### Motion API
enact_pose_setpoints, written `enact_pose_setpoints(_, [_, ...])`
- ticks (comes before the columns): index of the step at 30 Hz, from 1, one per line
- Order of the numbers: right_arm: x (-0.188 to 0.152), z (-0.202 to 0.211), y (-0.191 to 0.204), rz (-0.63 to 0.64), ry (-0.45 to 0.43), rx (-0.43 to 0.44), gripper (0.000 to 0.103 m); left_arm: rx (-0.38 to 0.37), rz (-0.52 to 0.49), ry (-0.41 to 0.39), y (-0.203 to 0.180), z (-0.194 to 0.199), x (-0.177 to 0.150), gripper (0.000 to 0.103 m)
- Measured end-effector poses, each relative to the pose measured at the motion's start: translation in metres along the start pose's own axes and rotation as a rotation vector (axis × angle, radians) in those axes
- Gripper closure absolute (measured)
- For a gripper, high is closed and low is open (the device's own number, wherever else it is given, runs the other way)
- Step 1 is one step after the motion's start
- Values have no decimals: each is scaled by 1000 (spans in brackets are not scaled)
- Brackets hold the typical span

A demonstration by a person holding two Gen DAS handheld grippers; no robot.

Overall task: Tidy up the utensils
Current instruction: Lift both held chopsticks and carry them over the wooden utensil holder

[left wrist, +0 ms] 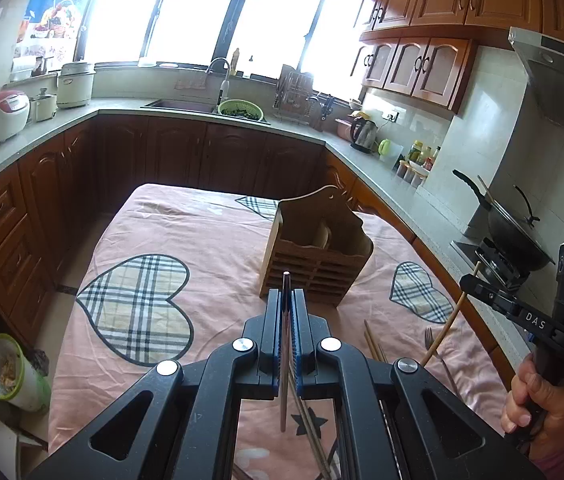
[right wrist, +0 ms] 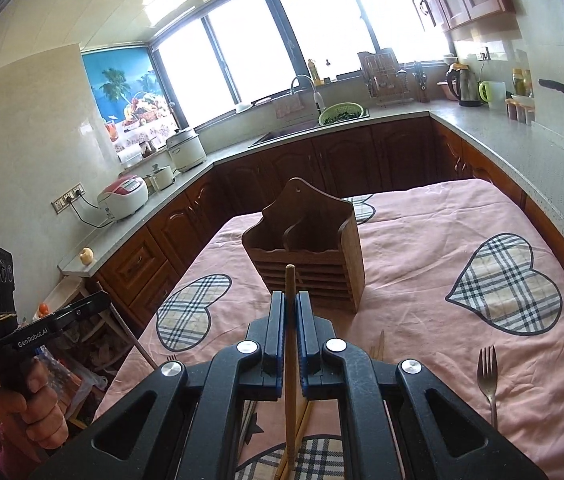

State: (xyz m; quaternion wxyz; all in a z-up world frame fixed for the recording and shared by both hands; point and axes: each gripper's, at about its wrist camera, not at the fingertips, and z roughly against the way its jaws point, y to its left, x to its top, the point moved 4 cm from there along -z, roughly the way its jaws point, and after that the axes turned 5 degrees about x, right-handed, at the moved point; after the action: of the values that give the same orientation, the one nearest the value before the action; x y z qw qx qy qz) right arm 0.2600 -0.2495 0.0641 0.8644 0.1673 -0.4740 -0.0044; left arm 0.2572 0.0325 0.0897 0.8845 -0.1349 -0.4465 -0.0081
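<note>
A wooden utensil holder with two compartments stands on the pink cloth-covered table; it also shows in the right wrist view. My left gripper is shut on a thin metal utensil handle, just short of the holder. My right gripper is shut on a wooden chopstick, its tip close to the holder's front. The right gripper with its chopstick shows at the right of the left wrist view. A fork and loose chopsticks lie on the cloth.
Kitchen counters with dark wood cabinets surround the table. A sink with a green colander, rice cookers, a kettle and a wok on a stove are around. A bucket stands on the floor at left.
</note>
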Motion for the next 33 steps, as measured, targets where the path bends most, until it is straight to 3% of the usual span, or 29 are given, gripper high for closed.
enact_pose_setpoints(21, [60, -14, -23, -41, -131, -9, 98, -36, 4, -129, -1, -18, 48, 100])
enact_pose_setpoints(33, [118, -18, -37, -88, -273, -13, 98, -36, 52, -246, 5, -50, 81, 100])
